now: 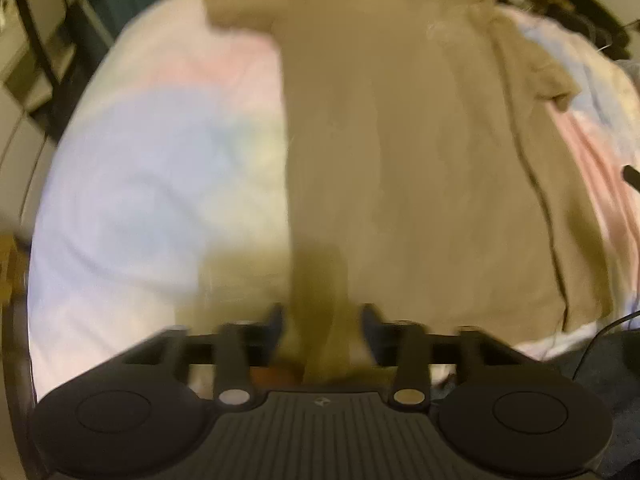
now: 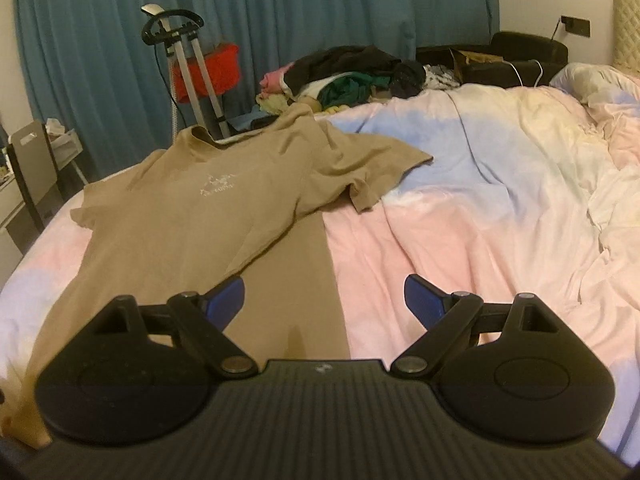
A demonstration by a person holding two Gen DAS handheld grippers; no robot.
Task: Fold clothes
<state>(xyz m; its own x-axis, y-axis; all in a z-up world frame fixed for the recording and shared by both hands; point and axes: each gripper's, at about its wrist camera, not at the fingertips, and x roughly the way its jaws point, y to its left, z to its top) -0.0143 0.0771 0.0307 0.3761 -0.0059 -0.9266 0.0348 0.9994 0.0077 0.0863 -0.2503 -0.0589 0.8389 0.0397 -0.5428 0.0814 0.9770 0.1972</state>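
A tan T-shirt (image 1: 400,160) lies spread on the pastel bed cover (image 1: 140,180), collar at the far end. The left wrist view is blurred. My left gripper (image 1: 322,320) hangs above the shirt's near hem with its fingers apart. A raised fold of tan cloth stands between them, and the pads do not visibly press on it. In the right wrist view the T-shirt (image 2: 192,216) shows a pale chest print and one sleeve spread to the right. My right gripper (image 2: 324,300) is open and empty, low over the shirt's right edge where it meets the pink sheet (image 2: 440,248).
A pile of mixed clothes (image 2: 352,76) sits at the far edge of the bed. A garment steamer stand (image 2: 176,40) and blue curtains (image 2: 280,8) are behind it. A chair (image 2: 32,160) stands at the left. A rumpled duvet (image 2: 600,152) fills the right.
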